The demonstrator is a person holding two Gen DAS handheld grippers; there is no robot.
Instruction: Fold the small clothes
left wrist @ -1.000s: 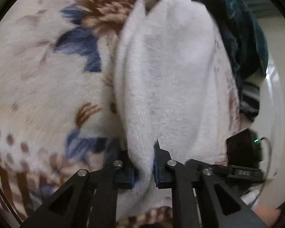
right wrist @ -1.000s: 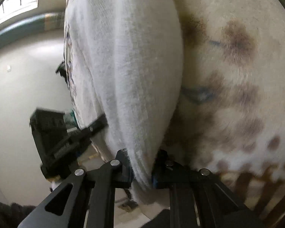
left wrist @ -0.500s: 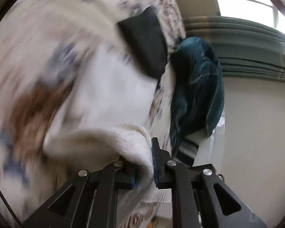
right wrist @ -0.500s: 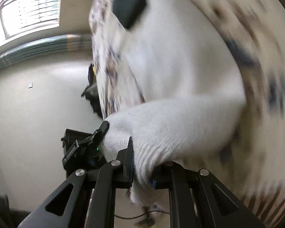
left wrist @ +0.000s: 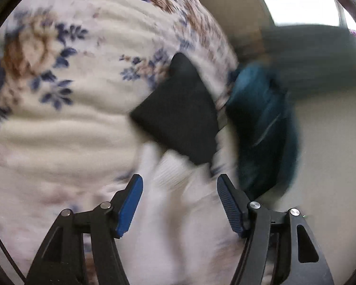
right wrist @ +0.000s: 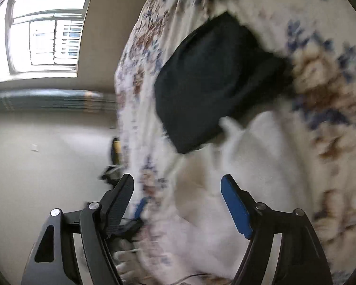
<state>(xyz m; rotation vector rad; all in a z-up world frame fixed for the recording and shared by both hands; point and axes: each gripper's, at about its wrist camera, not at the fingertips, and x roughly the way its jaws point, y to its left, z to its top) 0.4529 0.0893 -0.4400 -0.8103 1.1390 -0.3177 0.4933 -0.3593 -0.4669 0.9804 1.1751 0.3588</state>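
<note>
A white knit garment (left wrist: 178,204) lies on the floral blanket (left wrist: 59,109), blurred by motion. My left gripper (left wrist: 179,197) is open, its blue pads either side of the garment without holding it. In the right wrist view the same white garment (right wrist: 256,166) lies ahead of my right gripper (right wrist: 178,201), which is open and empty. A folded black garment (left wrist: 178,114) lies just beyond the white one; it also shows in the right wrist view (right wrist: 213,83).
A teal garment (left wrist: 261,118) hangs at the blanket's edge to the right of the black one. The blanket (right wrist: 320,95) drops off toward a bare floor (right wrist: 47,154). A window (right wrist: 47,40) is at far left.
Both grippers were shut on the white garment; they have opened and let it drop onto the blanket. Both cameras have swung, so the black garment now shows beyond it.
</note>
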